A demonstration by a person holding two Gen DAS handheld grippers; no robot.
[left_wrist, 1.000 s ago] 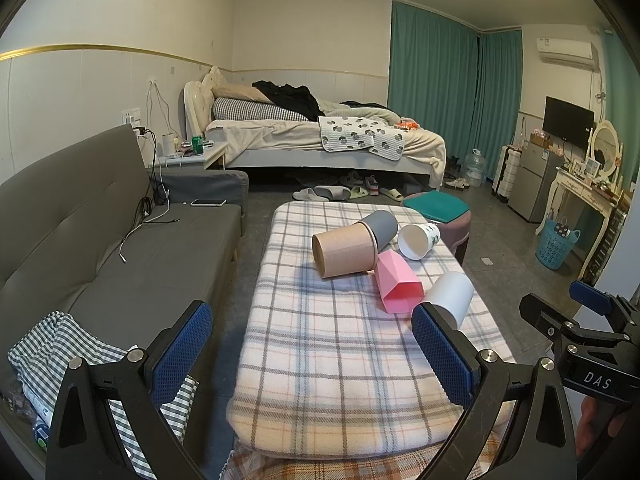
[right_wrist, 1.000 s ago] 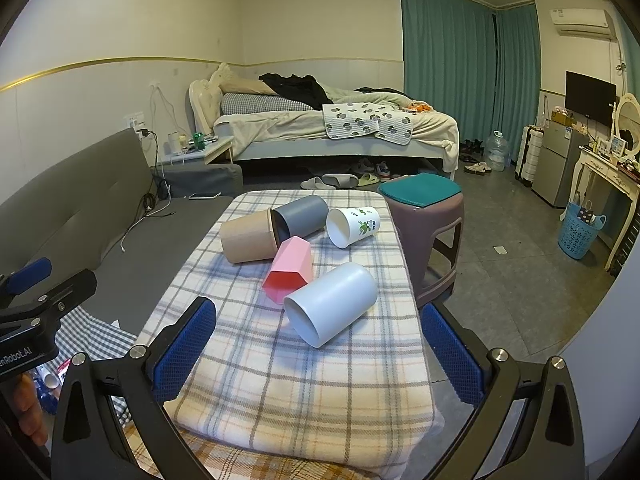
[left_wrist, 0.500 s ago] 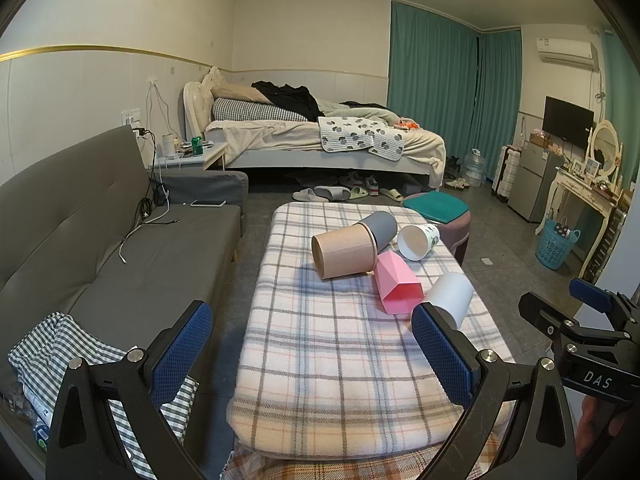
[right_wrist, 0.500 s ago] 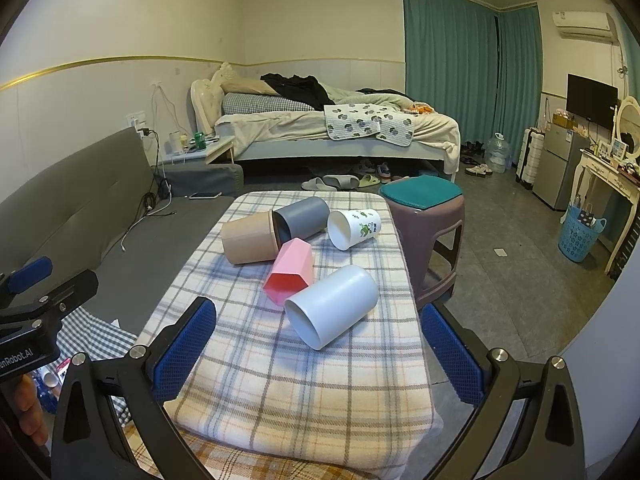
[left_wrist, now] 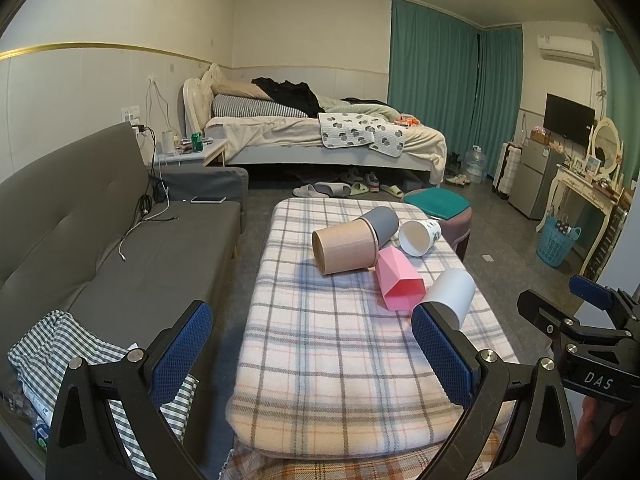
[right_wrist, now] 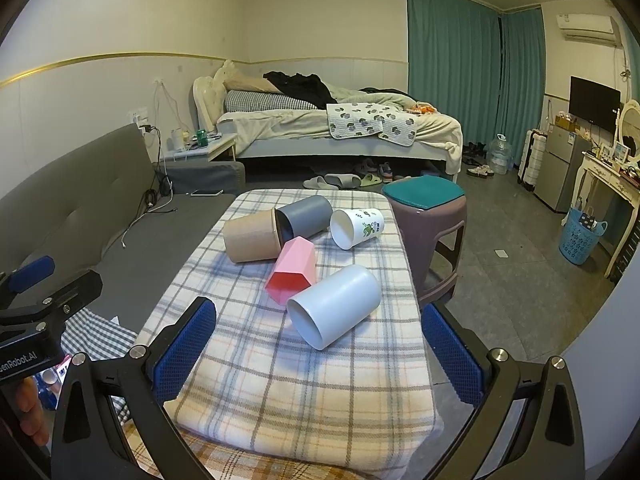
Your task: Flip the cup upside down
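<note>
Right wrist view: approach step, no cup grasped yet.
Five cups lie on their sides on the plaid-covered table (right_wrist: 304,400); the white cup (right_wrist: 334,306) lies nearest, at 12 o'clock. Right gripper (right_wrist: 318,354) and left gripper (left_wrist: 312,354) jaws are spread wide, empty, touching nothing. Next: advance, straddle one cup, close.

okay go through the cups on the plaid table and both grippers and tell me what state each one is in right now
white cup: on its side, mouth toward camera
pink cup: on its side
tan cup: on its side
grey cup: on its side
printed cup: on its side
left gripper: open, empty
right gripper: open, empty
</note>
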